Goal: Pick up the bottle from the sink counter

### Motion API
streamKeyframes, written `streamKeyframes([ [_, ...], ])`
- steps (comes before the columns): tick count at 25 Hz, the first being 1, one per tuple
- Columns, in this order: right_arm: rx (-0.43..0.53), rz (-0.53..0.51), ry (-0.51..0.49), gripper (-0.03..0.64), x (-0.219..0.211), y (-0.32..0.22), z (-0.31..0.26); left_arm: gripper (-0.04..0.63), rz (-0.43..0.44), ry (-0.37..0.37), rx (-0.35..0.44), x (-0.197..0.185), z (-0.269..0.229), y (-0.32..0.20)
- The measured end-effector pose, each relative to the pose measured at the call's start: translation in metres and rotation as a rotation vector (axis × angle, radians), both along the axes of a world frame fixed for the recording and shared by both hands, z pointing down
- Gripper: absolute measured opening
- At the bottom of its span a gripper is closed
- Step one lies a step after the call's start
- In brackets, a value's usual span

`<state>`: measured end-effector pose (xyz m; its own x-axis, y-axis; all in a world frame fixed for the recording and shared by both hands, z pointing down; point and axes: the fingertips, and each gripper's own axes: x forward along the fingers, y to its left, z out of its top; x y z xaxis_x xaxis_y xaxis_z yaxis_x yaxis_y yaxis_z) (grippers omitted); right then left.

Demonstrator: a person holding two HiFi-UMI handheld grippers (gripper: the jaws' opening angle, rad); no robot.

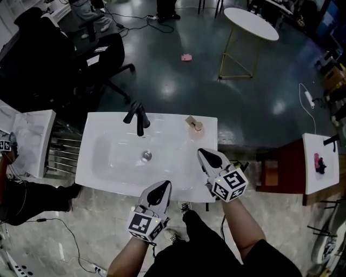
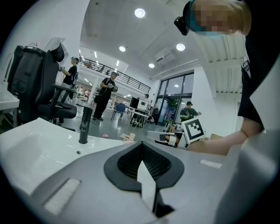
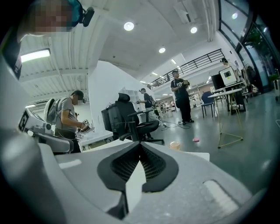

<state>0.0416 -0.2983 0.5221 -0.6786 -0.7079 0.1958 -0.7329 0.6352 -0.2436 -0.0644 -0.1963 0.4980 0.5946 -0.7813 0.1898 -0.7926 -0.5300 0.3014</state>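
Hovering over counter [image 1: 174,127] front edge, left tongs [image 1: 162,187] and right tongs [image 1: 207,155] both closed empty, head view alone shows whole basin [image 1: 116,158], one bottle [image 1: 195,127], one faucet [image 1: 138,118]

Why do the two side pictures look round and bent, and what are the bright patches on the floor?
Left and right gripper views: wide-angle lenses curve the room and blacken the corners. Head view: ceiling lights glare off the glossy floor; the white sink looks sharp.
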Motion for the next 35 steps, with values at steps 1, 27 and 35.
streamKeyframes([
  [1,0.009,0.005,0.006,0.003,0.002,-0.004,0.002,0.003,0.0,0.002,-0.001,0.001,0.002,-0.003],
  [27,0.074,0.071,0.134,0.161,0.02,-0.099,0.068,0.003,0.01,0.007,-0.093,0.014,0.05,-0.054],
  [35,0.095,0.065,0.148,0.173,0.016,-0.115,0.076,0.003,0.006,0.013,-0.092,0.02,0.053,-0.056],
])
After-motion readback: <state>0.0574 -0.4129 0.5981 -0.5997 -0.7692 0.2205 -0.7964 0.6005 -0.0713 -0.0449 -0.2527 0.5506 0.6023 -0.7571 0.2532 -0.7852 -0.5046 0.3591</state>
